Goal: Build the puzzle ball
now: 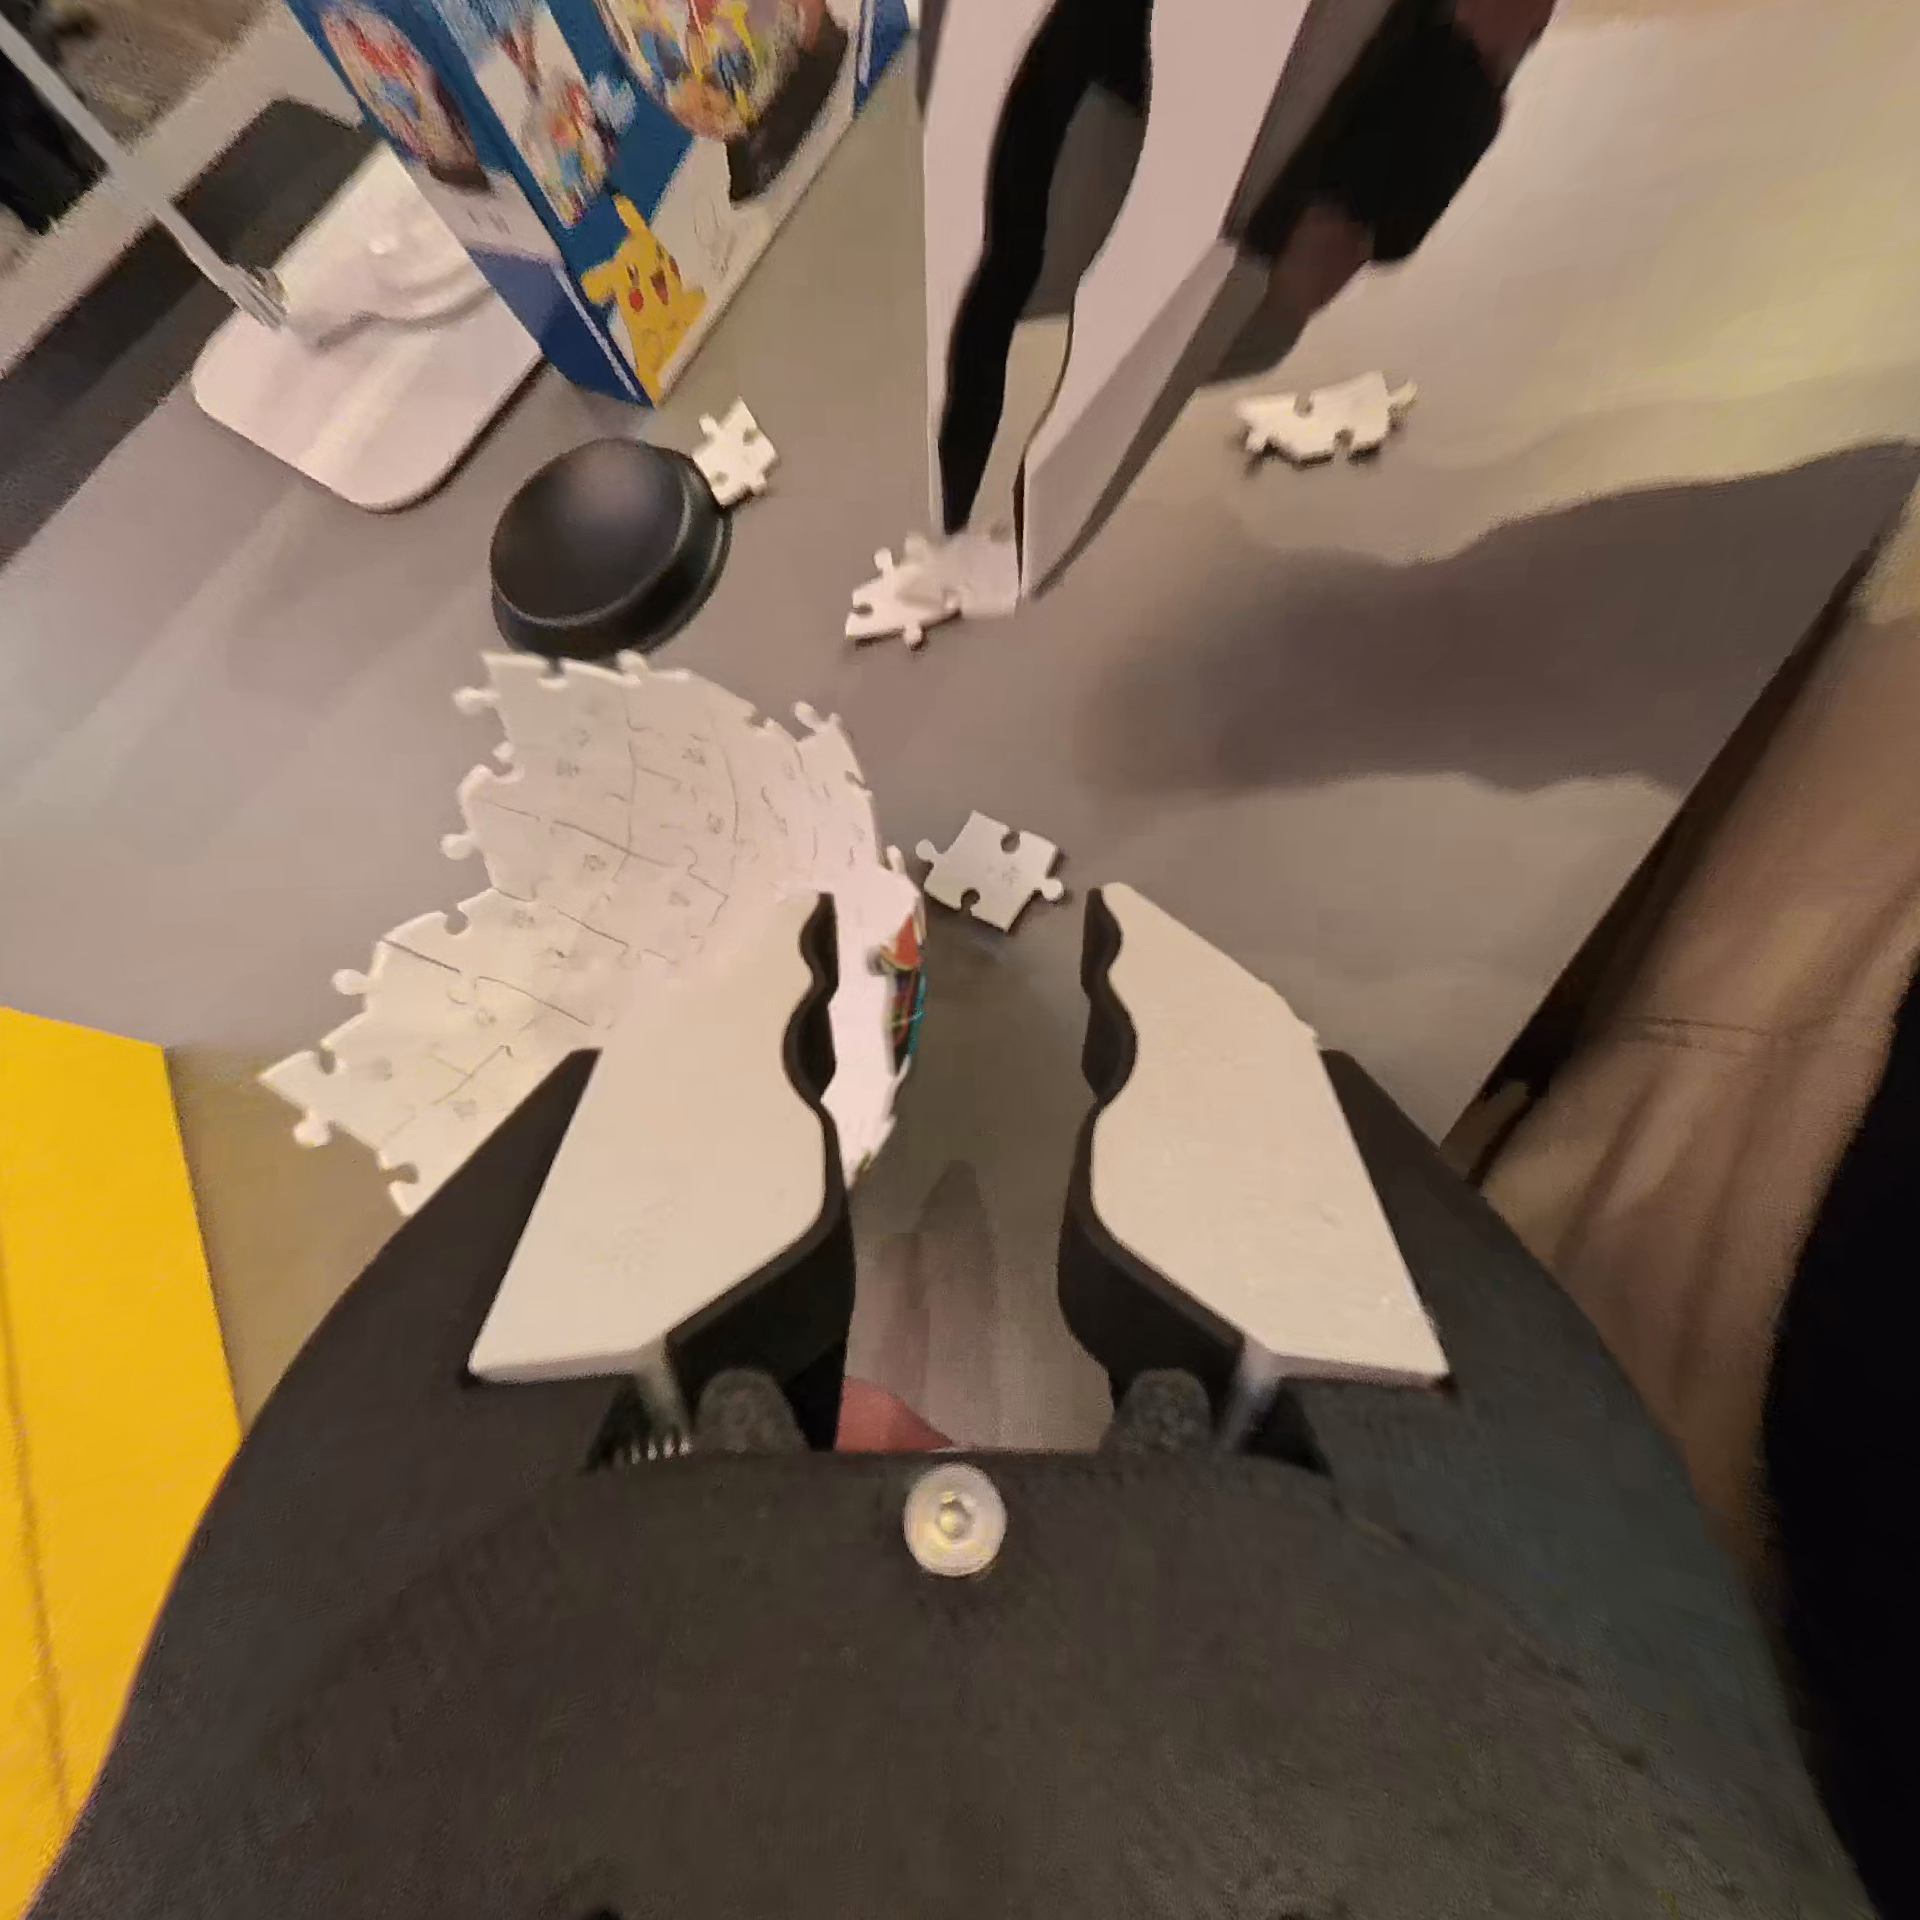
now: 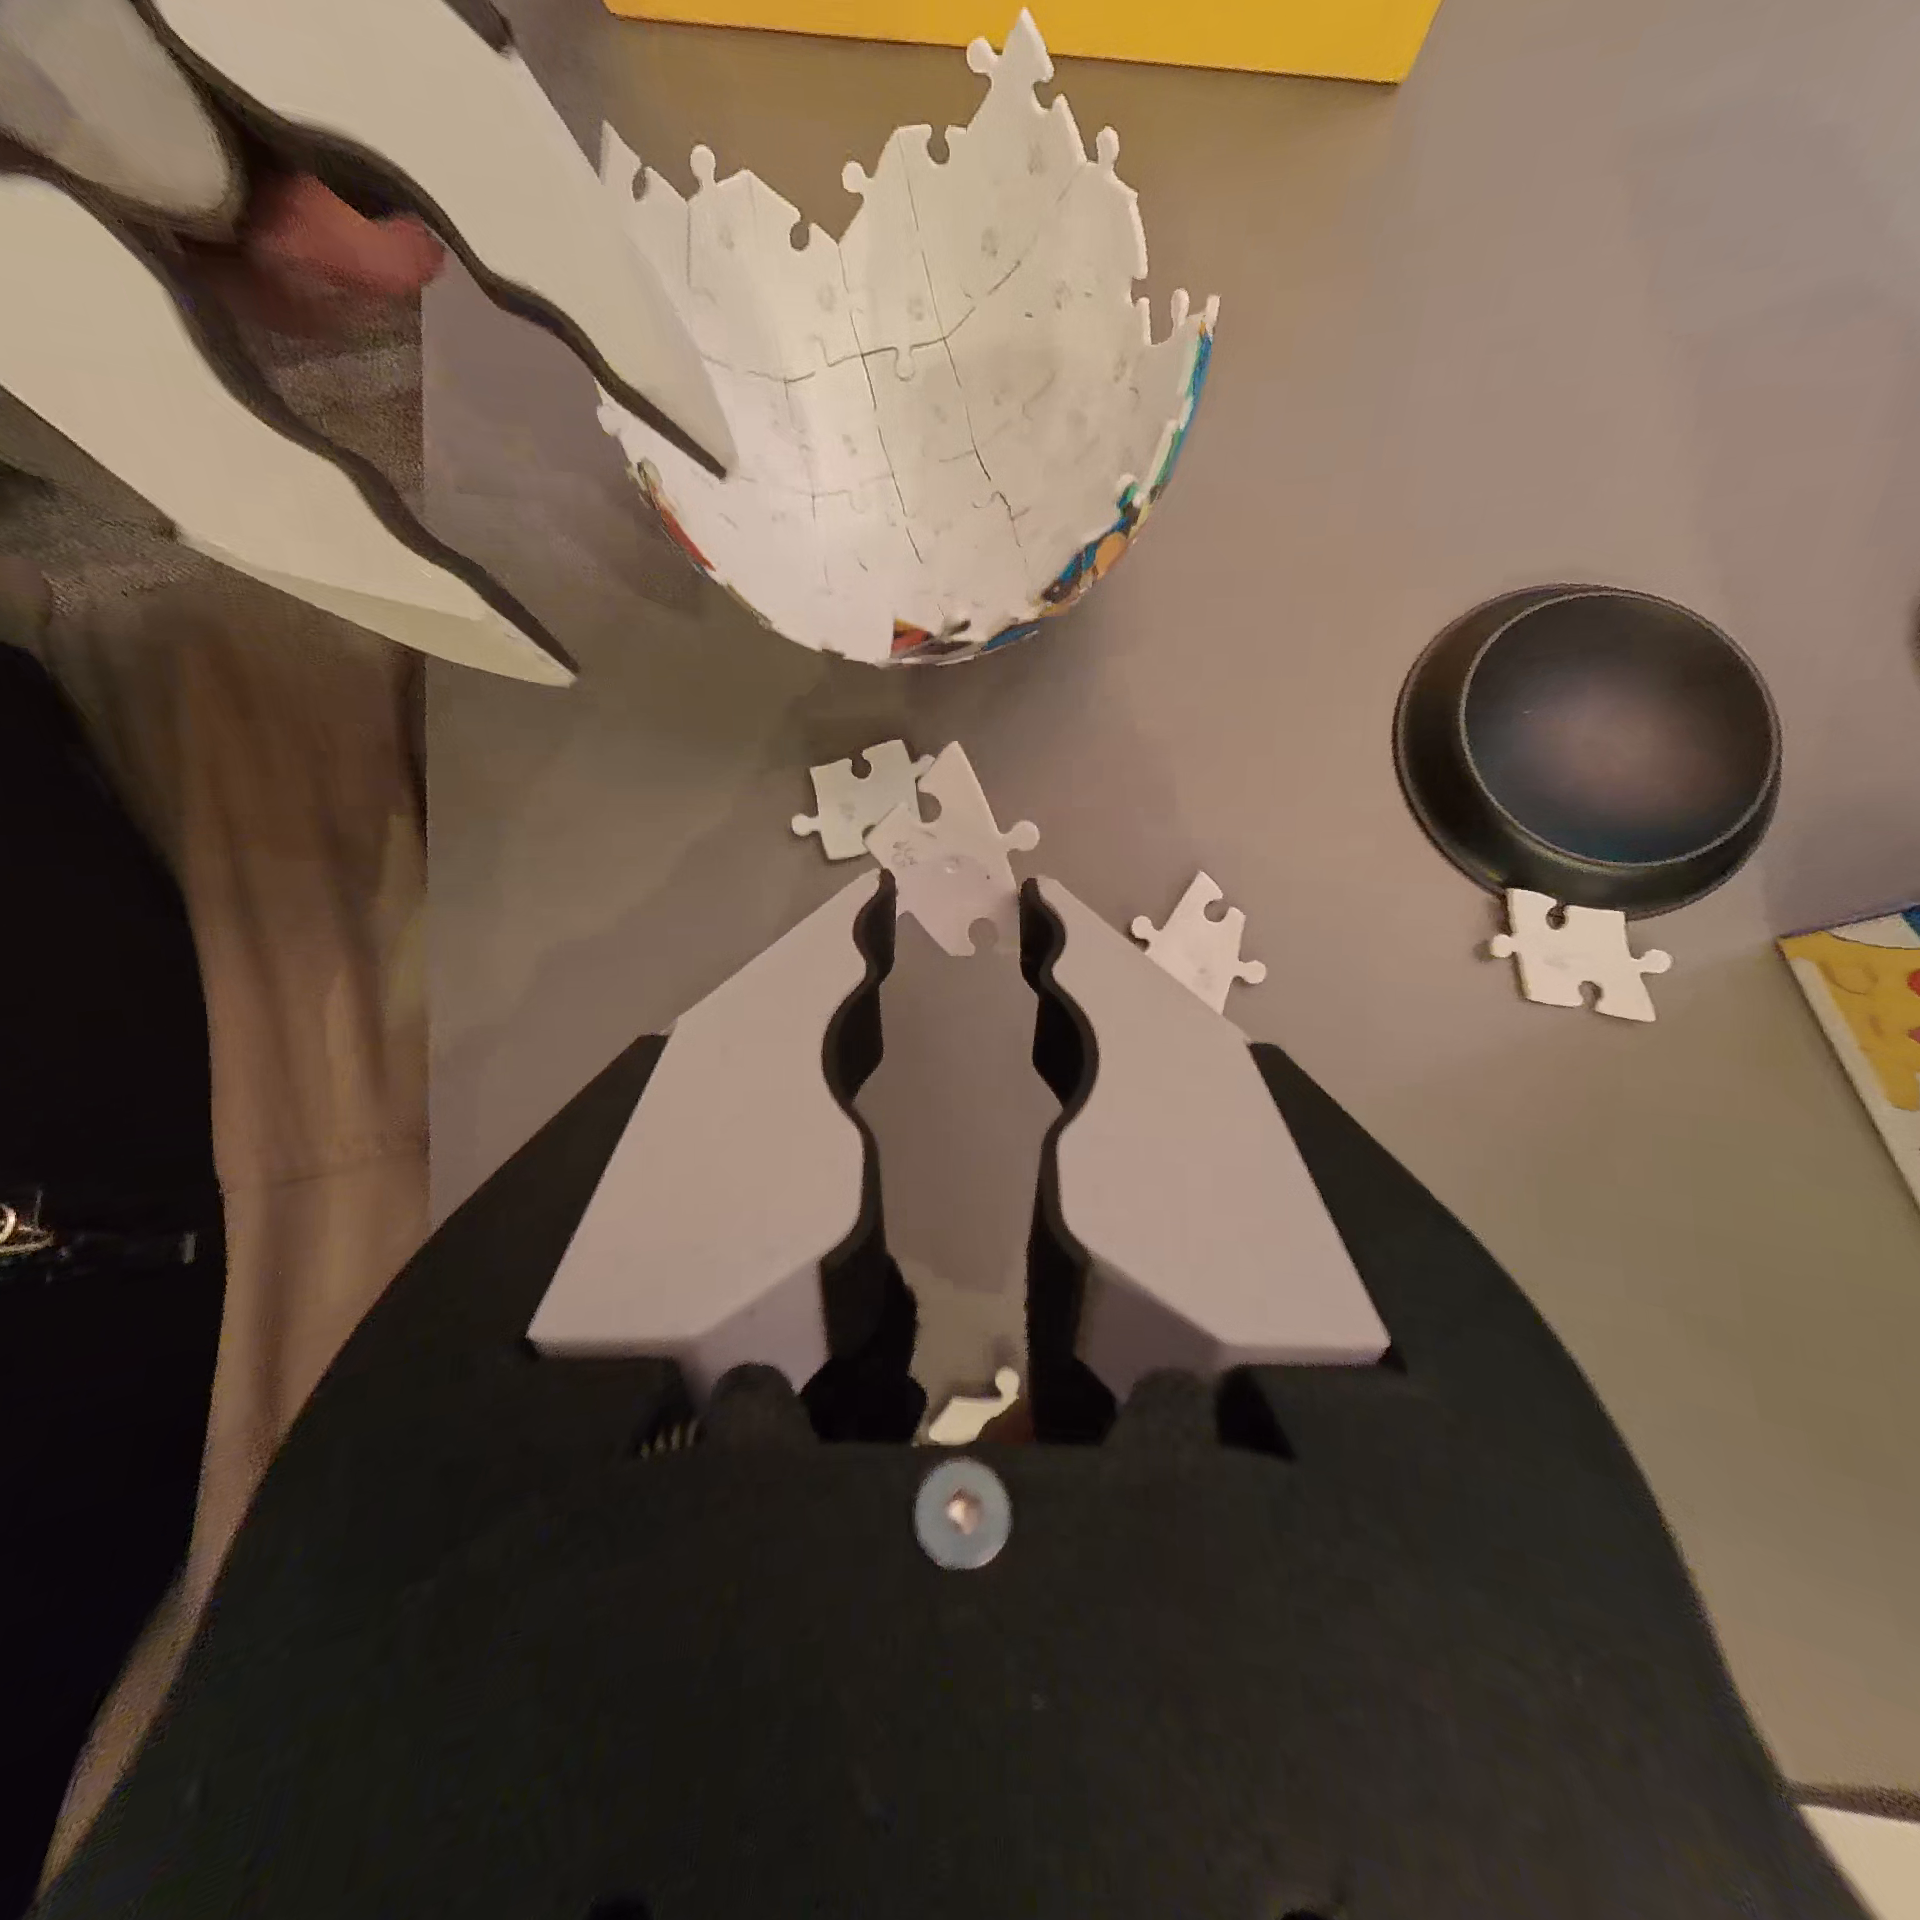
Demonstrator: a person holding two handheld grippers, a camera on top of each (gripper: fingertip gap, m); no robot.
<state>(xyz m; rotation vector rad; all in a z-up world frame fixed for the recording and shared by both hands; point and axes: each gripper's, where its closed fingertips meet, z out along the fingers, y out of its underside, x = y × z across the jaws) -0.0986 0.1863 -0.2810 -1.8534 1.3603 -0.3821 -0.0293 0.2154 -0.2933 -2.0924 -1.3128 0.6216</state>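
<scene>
The part-built puzzle ball (image 1: 623,862) is an open white shell with a coloured outside, lying on the grey table (image 1: 1351,644). It also shows in the right wrist view (image 2: 935,416). My left gripper (image 1: 961,914) is open, and its left finger sits right beside the shell's near rim. It shows open in the right wrist view (image 2: 644,571), one finger over the shell's edge. My right gripper (image 2: 956,894) is shut on a white puzzle piece (image 2: 951,862), low over another piece (image 2: 857,795). It shows in the left wrist view (image 1: 997,530), tips down at the pieces (image 1: 914,592).
A black round stand (image 1: 608,545) (image 2: 1590,748) sits near the shell. Loose white pieces (image 1: 992,868) (image 1: 1325,416) (image 2: 1200,940) (image 2: 1579,951) lie around. The blue puzzle box (image 1: 582,156) stands at the back. A yellow sheet (image 1: 83,1351) lies left. The table edge (image 1: 1662,883) runs right.
</scene>
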